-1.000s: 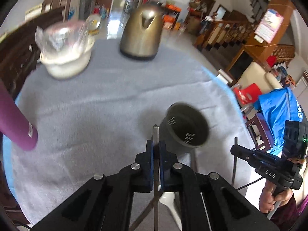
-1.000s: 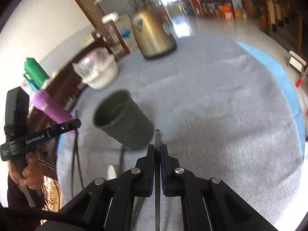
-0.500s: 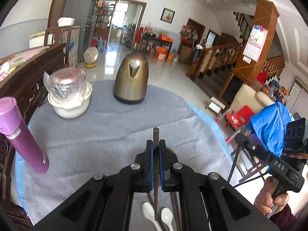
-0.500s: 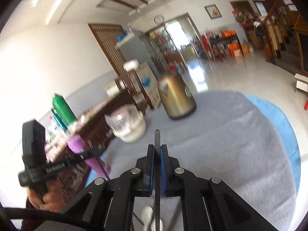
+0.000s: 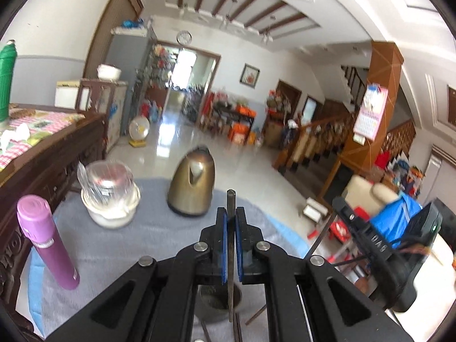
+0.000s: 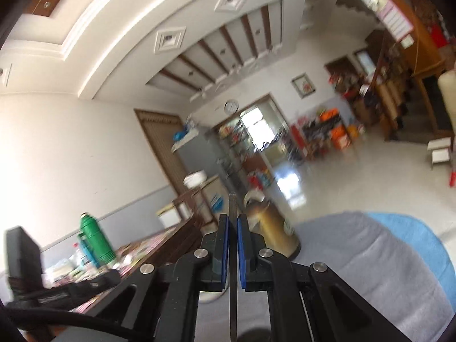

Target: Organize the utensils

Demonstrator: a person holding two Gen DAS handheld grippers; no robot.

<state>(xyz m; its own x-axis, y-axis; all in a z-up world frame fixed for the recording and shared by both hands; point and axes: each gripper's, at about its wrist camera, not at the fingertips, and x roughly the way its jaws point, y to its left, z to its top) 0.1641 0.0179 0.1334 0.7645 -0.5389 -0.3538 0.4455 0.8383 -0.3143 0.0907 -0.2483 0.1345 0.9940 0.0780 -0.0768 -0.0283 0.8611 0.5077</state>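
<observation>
My left gripper (image 5: 231,219) is shut on a dark chopstick (image 5: 230,199) that stands upright between the blue pads; its lower end hangs over the dark utensil cup (image 5: 221,303) just below the fingers. My right gripper (image 6: 232,222) is shut on another dark chopstick (image 6: 232,202), also upright; it shows in the left wrist view (image 5: 346,213) at the right. More chopsticks (image 5: 258,315) lie on the grey tablecloth (image 5: 119,245) beside the cup.
A brass kettle (image 5: 192,182) stands at the table's back. A white bowl with a plastic-wrapped lid (image 5: 109,199) is back left, a purple bottle (image 5: 47,242) at the left. A wooden sideboard (image 5: 42,154) with a green flask (image 6: 94,240) is beyond.
Both grippers tilted upward with their chopsticks, so the views swung from the tabletop to the room and ceiling. The cup dropped from the middle of the left view to beneath the fingers.
</observation>
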